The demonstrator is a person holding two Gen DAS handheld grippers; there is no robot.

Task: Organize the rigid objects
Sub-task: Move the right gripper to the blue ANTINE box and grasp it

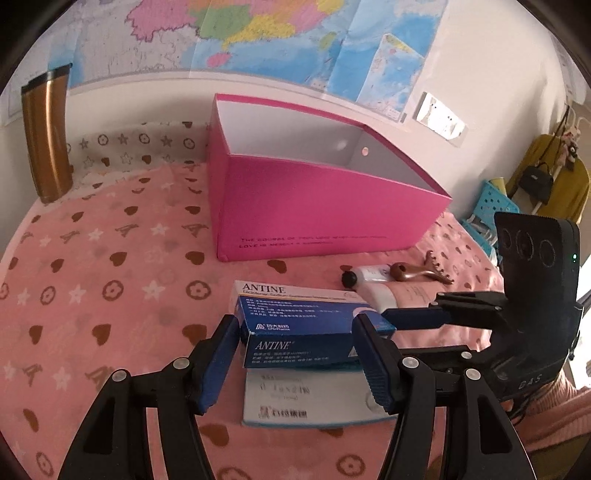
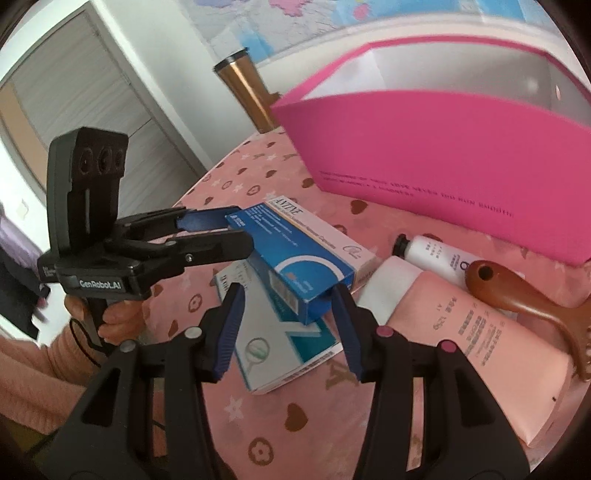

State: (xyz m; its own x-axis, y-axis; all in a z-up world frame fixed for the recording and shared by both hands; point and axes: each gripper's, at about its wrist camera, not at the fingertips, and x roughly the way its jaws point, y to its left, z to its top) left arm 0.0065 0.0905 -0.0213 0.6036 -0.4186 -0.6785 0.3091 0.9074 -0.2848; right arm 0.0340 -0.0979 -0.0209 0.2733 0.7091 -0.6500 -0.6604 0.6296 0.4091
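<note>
An ANTINE medicine box (image 1: 295,325), blue with a white strip, lies slantwise on top of a flatter white and teal box (image 1: 306,402). Both are on a pink blanket (image 1: 110,258) printed with hearts, stars and flowers.

The left gripper (image 1: 295,321) reaches toward the ANTINE box with its jaws apart. One blue pad sits right at the box's left end and the other overlaps its front face, so the box is not clamped between them.

The right gripper (image 2: 288,291) comes in from the other end, also with its jaws apart. That end of the box lies between the pads. One pad is close against its corner and a clear gap shows on the other side.

In the right wrist view, a hand (image 2: 118,317) in a pink knitted sleeve (image 2: 37,369) grasps the left gripper's handle.

An open pink storage box (image 1: 325,210) with a white interior stands behind the medicine boxes, near the wall. Just beside the ANTINE box lie three things:
- a small white tube with a black cap (image 2: 432,254);
- a larger pale pink tube (image 2: 480,332);
- a brown wooden comb (image 2: 517,291) that rests across both tubes.

A copper-coloured tumbler (image 1: 48,136) stands upright at the far left, well apart from the rest. A map (image 1: 258,29) hangs on the wall above.
</note>
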